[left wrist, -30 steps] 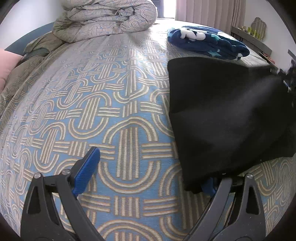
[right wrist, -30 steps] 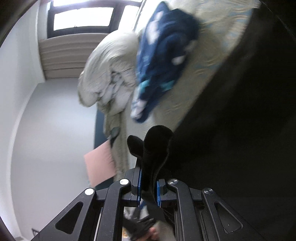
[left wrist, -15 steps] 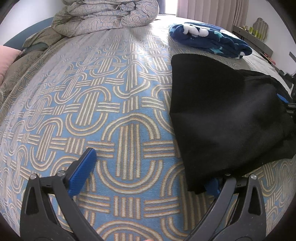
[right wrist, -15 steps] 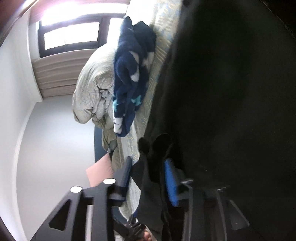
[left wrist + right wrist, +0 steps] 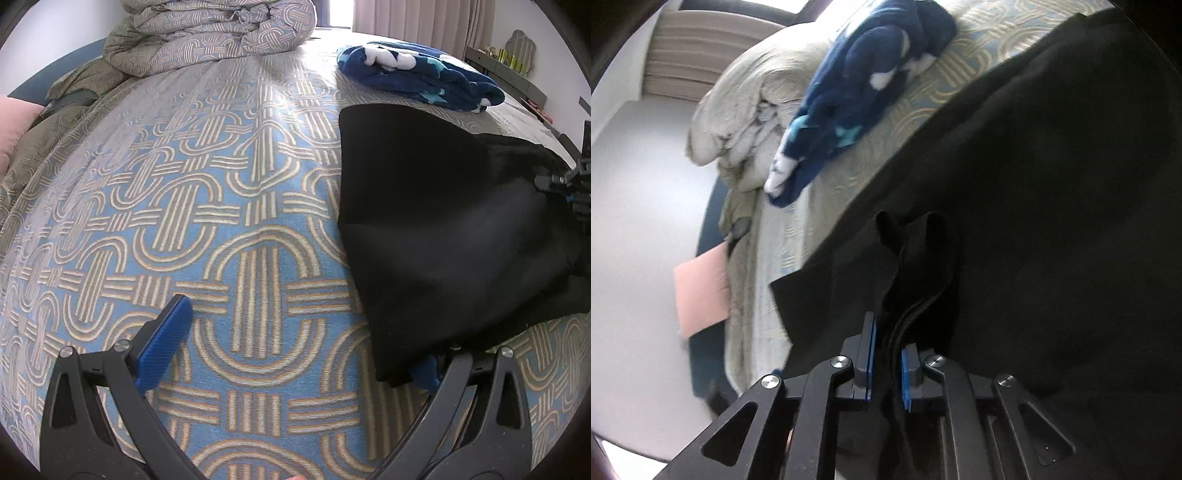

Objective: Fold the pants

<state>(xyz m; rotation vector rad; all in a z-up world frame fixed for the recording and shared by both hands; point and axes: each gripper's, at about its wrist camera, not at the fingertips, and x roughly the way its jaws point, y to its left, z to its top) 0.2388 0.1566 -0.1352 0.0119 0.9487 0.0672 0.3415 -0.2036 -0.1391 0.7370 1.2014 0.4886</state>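
Black pants [image 5: 443, 229] lie on the bed [image 5: 221, 229], their near corner draped over the right finger of the left tool [image 5: 295, 343], which gapes wide, gripping nothing. Right tool [image 5: 886, 363], jaws just closing, pinches a bunched pants fold.

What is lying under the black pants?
The black pants lie on the patterned bedspread. One corner covers the left claw's right finger. Anything else beneath is hidden.
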